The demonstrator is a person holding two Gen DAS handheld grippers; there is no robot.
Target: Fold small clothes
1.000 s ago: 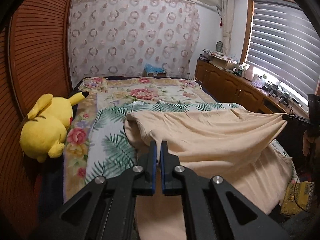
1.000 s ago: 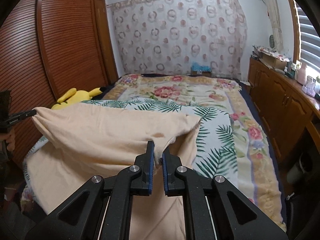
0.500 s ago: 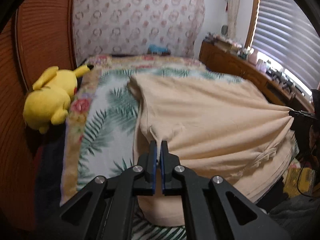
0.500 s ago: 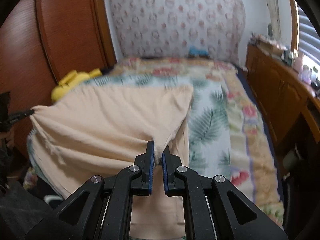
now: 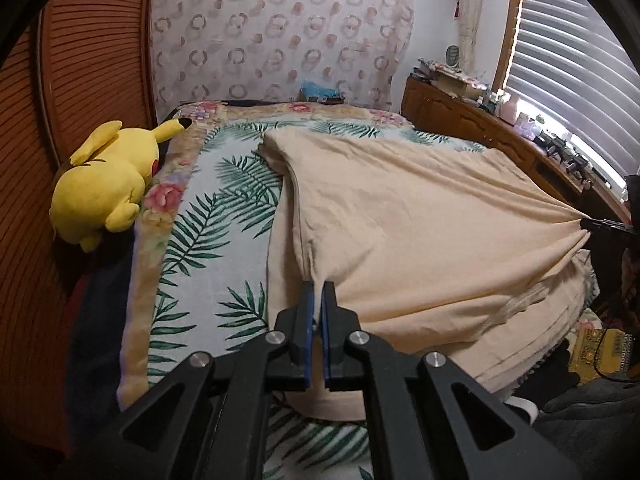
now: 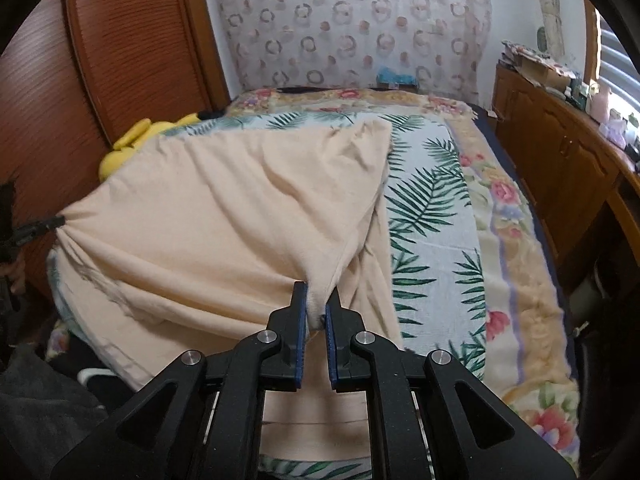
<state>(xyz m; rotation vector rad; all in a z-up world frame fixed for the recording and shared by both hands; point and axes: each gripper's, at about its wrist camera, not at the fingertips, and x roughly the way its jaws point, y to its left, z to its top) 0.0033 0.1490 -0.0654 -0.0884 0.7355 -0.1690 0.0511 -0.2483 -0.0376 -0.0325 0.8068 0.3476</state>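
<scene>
Now the cream garment [image 5: 420, 232] is lying doubled over on the palm-print bedspread [image 5: 216, 216], directly ahead of both tools. Left gripper [image 5: 319, 292] is pinching one gathered corner; right gripper [image 6: 318, 294] is pinching the opposite corner, cloth stretching taut between them.

Home bedroom: bed [image 5: 224, 240], plush toy [image 5: 104, 184], wooden wardrobe [image 6: 132, 52], window blinds [image 5: 580, 60].

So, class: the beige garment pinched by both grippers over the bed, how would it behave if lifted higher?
Likely floppy: the beige garment sags and creases between the left gripper and right gripper. Probably light, since corner pinches alone hold it taut.
</scene>
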